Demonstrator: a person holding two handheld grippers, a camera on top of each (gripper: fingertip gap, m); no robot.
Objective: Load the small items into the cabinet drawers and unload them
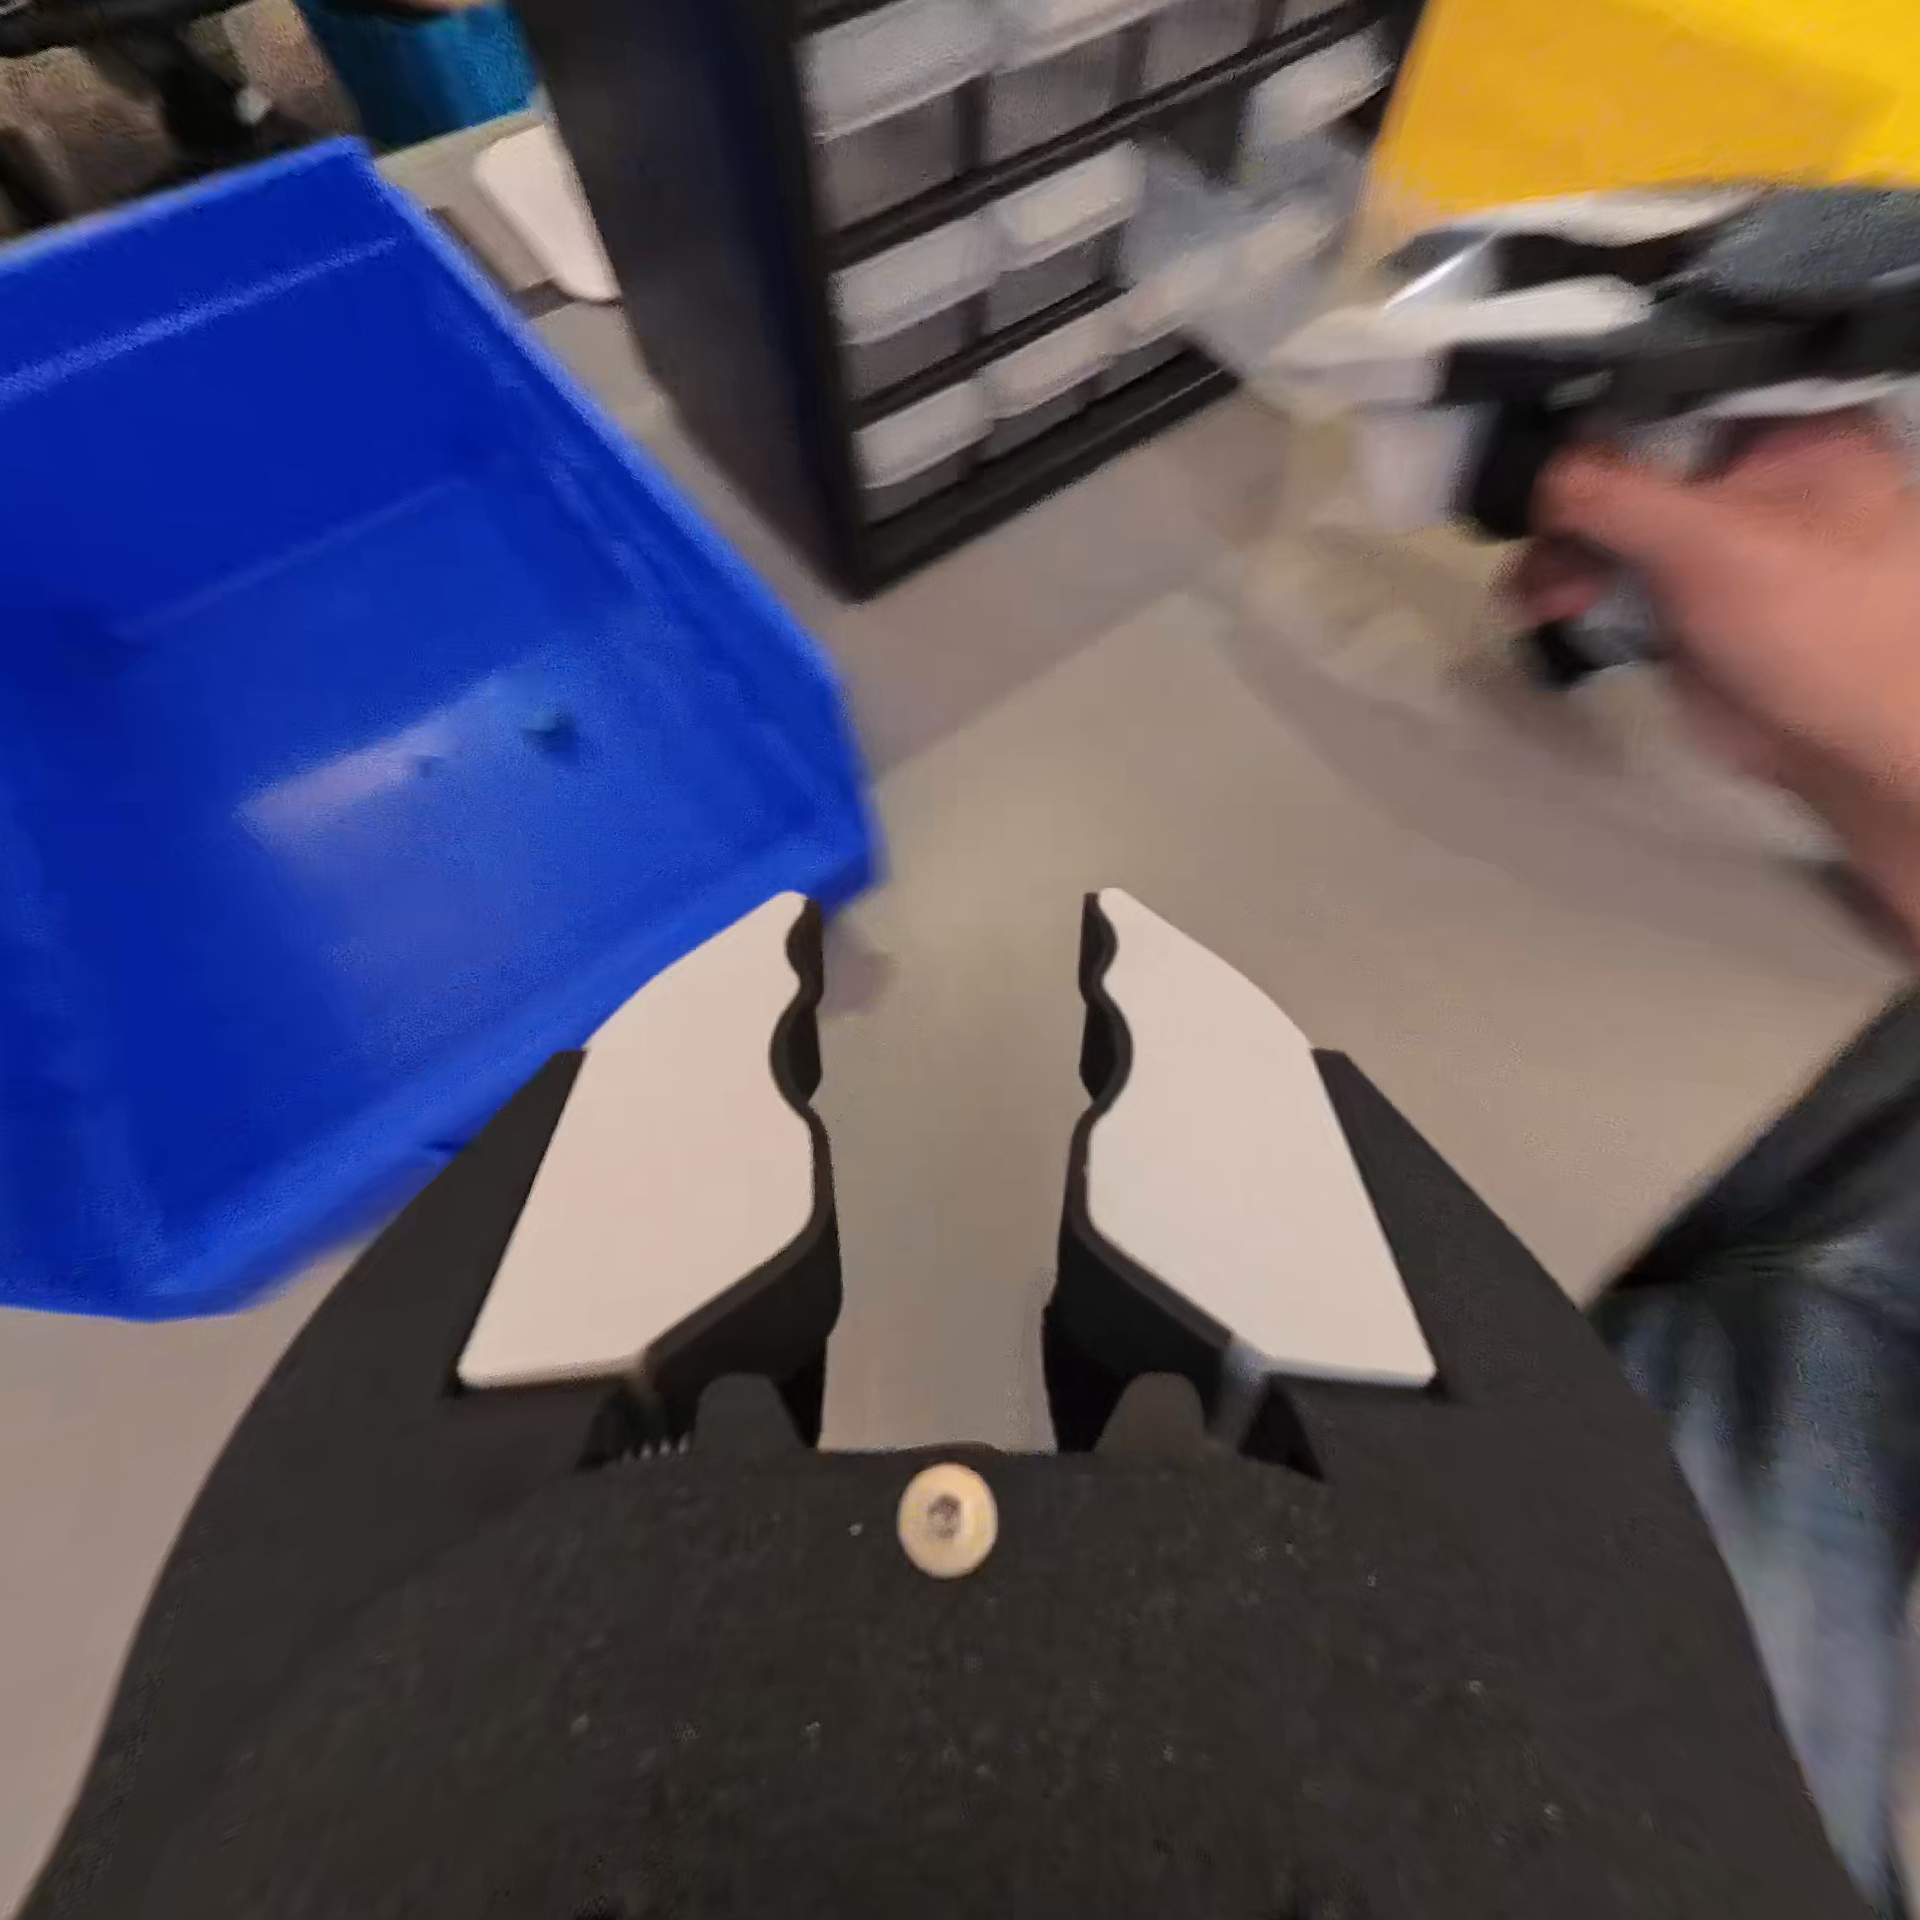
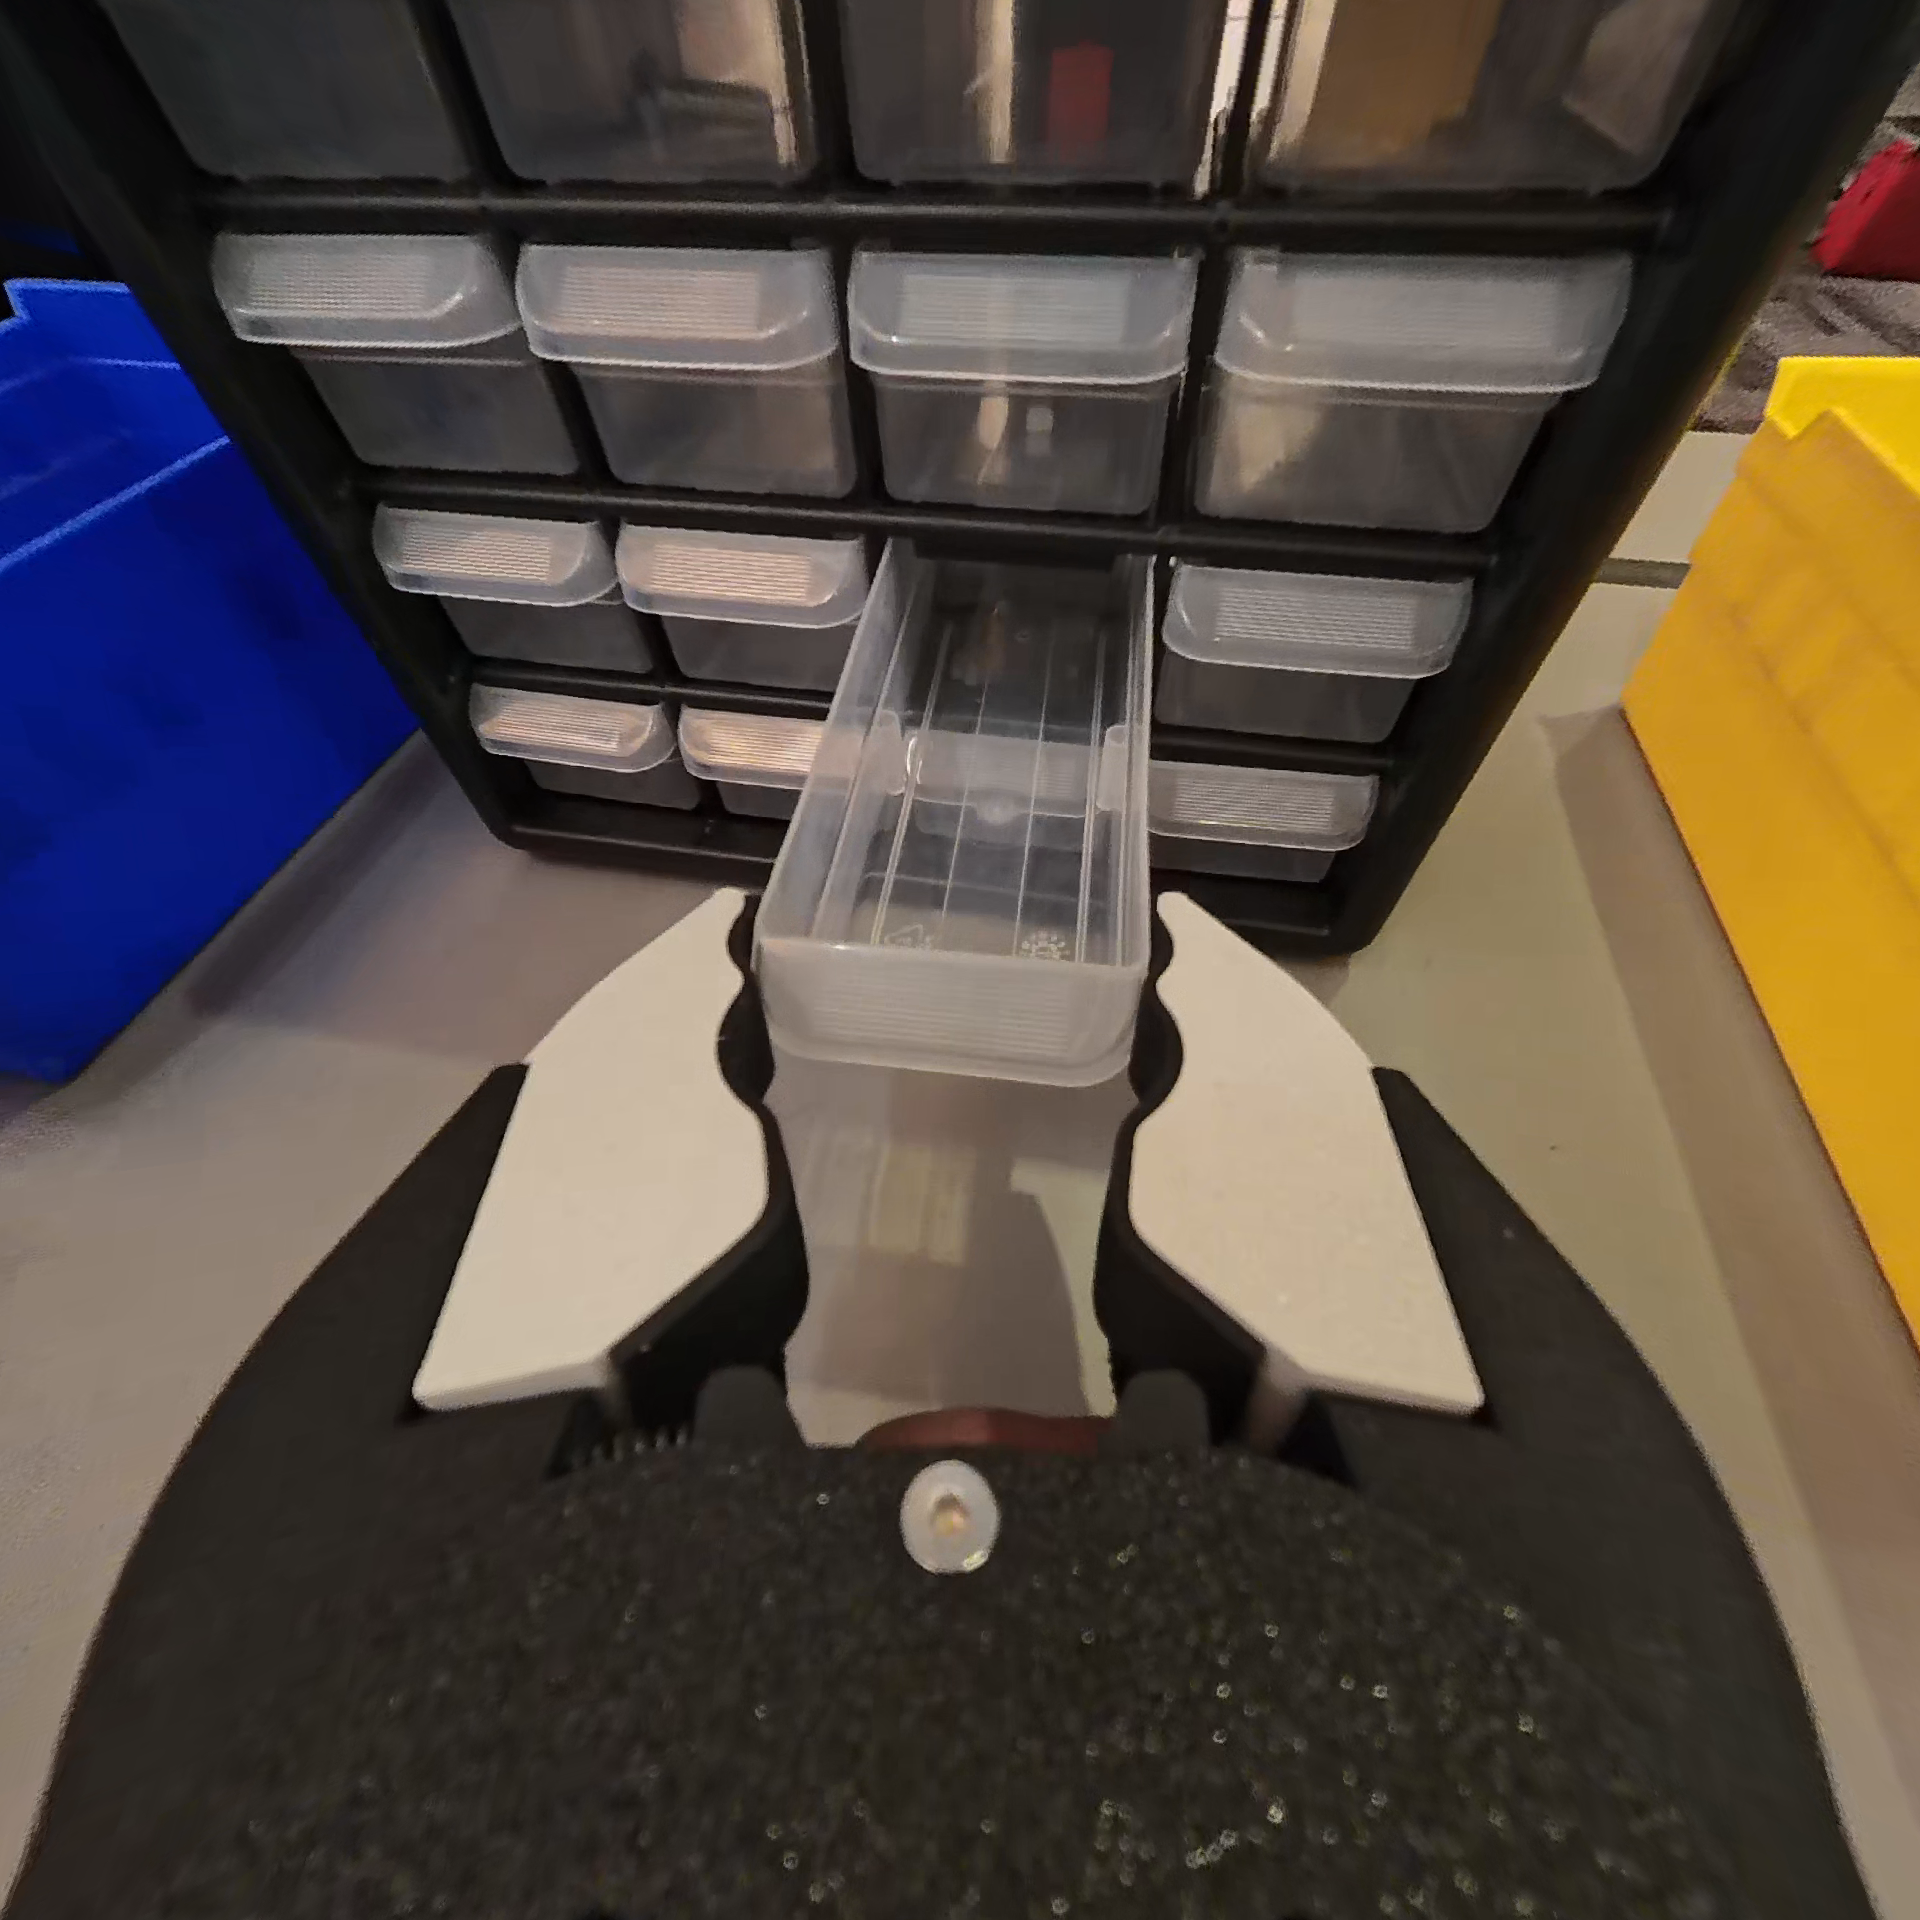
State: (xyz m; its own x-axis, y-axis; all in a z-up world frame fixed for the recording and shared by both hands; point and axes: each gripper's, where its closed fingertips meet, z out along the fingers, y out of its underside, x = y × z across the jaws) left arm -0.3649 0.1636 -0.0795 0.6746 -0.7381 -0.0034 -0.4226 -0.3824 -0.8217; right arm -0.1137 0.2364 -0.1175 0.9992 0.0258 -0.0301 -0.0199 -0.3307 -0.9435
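The left gripper [image 1: 945, 914] hangs over the grey table [image 1: 1143, 831] with its jaws parted and nothing between them. Up and to its left sits a blue bin [image 1: 343, 675], its near corner just beside the left fingertip; inside it lies a pale blurred patch and a small dark speck, too smeared to identify. Ahead of the tongs, beyond the bin, stands the black cabinet [image 1: 717, 312] with its rows of clear drawers. To the right of the tongs a person's hand [image 1: 1714, 613] holds the other gripper, blurred with motion, pointed toward the cabinet front, with a yellow bin [image 1: 1662, 94] behind it.

In the right wrist view, the blue bin [image 2: 156, 675] stands off to the left of the tongs, on the table [image 2: 208, 1195] beside the cabinet [image 2: 343, 499]. The right gripper [image 2: 948, 920] is clenched on a clear drawer [image 2: 966, 831], its two fingers pressing the side walls at the drawer's front end. The drawer is pulled well out of its slot in the third row from the bottom frame upward, third column from the left, and juts straight toward the tongs; its back end is still inside the cabinet. No item shows in the drawer. The neighbouring drawers are all pushed in. To the right of the tongs sits the yellow bin [image 2: 1787, 727], apart from the cabinet.
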